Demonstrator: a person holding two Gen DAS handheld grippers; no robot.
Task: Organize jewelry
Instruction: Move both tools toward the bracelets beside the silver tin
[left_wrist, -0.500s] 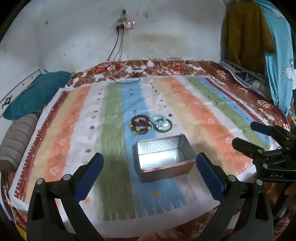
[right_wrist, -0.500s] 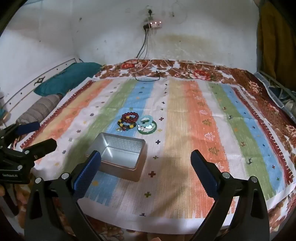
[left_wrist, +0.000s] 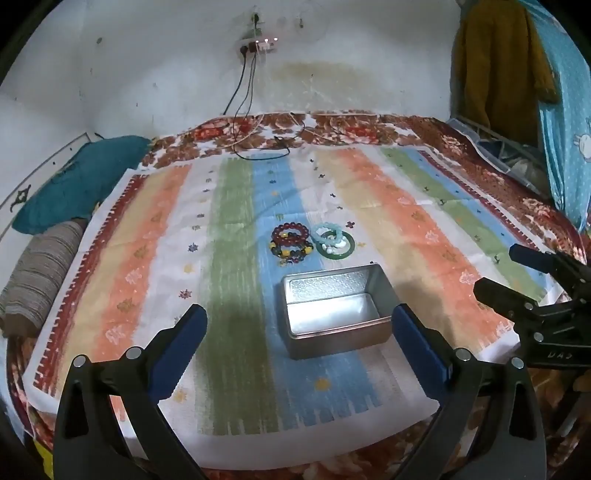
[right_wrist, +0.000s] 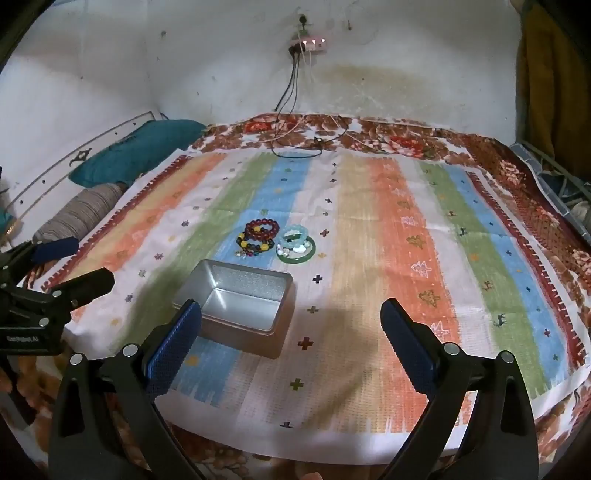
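Bracelets (left_wrist: 312, 243) heaped just beyond the empty tin (left_wrist: 334, 310).
Both tools, left tool (left_wrist: 299, 347) and right tool (right_wrist: 291, 332), gape wide, holding nothing; the pile lies ahead, about equally near.

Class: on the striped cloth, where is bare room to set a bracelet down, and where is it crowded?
Bare: the orange and green stripes right of the tin, and those left of it. Crowded: just beyond the tin, where the bead bracelets and green bangle touch.

One tin box (left_wrist: 334, 308), two piles of bracelets (left_wrist: 290, 242), one green ring (left_wrist: 338, 248), two pillows (left_wrist: 79, 182), two grippers (left_wrist: 299, 341).
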